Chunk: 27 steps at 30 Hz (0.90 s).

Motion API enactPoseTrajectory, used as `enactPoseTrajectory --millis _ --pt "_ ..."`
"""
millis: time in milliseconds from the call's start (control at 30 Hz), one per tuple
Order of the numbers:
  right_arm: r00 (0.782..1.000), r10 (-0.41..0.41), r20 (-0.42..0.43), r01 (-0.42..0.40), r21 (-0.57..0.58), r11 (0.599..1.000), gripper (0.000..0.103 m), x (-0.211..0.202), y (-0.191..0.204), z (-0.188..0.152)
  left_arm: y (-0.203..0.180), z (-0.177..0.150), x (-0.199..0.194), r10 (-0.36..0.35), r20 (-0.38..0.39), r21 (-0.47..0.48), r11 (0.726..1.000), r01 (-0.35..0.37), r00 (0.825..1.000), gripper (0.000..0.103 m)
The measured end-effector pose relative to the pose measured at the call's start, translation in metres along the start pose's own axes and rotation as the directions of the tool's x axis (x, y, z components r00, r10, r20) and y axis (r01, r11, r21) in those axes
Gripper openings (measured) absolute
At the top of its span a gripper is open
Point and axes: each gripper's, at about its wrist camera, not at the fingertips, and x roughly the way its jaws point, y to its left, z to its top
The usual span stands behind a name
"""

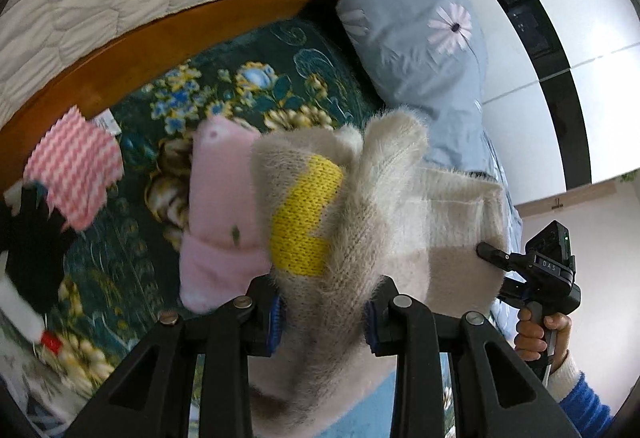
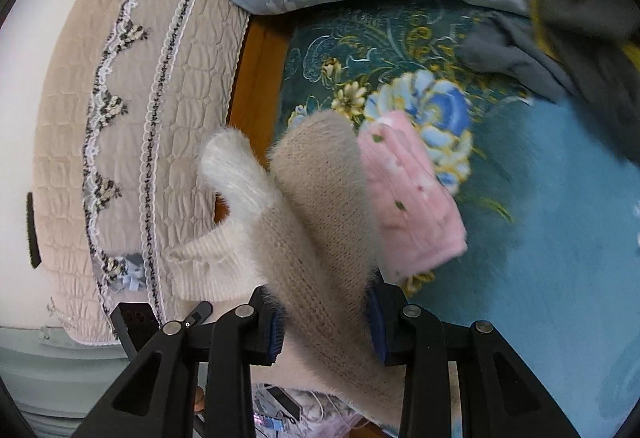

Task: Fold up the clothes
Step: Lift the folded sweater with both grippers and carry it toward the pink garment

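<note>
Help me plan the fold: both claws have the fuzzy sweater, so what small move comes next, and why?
Probably lower both claws together onto the blanket. The left claw and right claw each pinch the sweater bunched and lifted, with the pink garment right beside it, so it needs laying flat first.

Left gripper (image 1: 326, 322) has its jaws clamped on the fuzzy beige sweater (image 1: 360, 205), yellow patch (image 1: 306, 213) facing up; the right gripper (image 1: 486, 252) bites its far edge, pink garment (image 1: 224, 213) lying behind.
</note>
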Motion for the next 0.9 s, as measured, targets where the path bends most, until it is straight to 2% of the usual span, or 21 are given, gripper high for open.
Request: enactPoseTrajectory --millis 200,433,533,667,767,900 --pt "0.999 -0.016 -0.043 0.015 -0.012 1.0 0.036 0.038 0.004 0.036 0.032 0.035 0.026 0.014 -0.011 -0.028 1.0 -0.014 1.0 0.033" --pt "0.992 -0.072 -0.099 0.069 -0.037 0.997 0.036 0.096 -0.006 0.064 0.082 0.053 0.07 0.049 -0.05 -0.109 0.993 -0.054 0.998 0.033" --pt "0.989 -0.105 -0.105 0.104 -0.015 0.994 0.036 0.116 -0.019 0.07 0.106 0.053 0.089 0.053 -0.077 -0.173 0.983 -0.066 0.996 0.034" --pt "0.991 -0.103 -0.087 0.108 0.056 0.993 0.036 0.125 -0.046 0.076 0.119 0.05 0.099 0.032 -0.074 -0.201 0.979 -0.046 0.997 0.036" --pt "0.99 -0.113 -0.088 0.118 0.053 0.992 0.036 0.13 -0.054 0.081 0.125 0.047 0.107 0.037 -0.079 -0.206 0.977 -0.052 0.996 0.038" --pt "0.988 -0.126 -0.089 0.13 0.043 0.991 0.038 0.137 -0.054 0.085 0.138 0.045 0.111 0.013 -0.064 -0.278 0.96 -0.031 0.998 0.04"
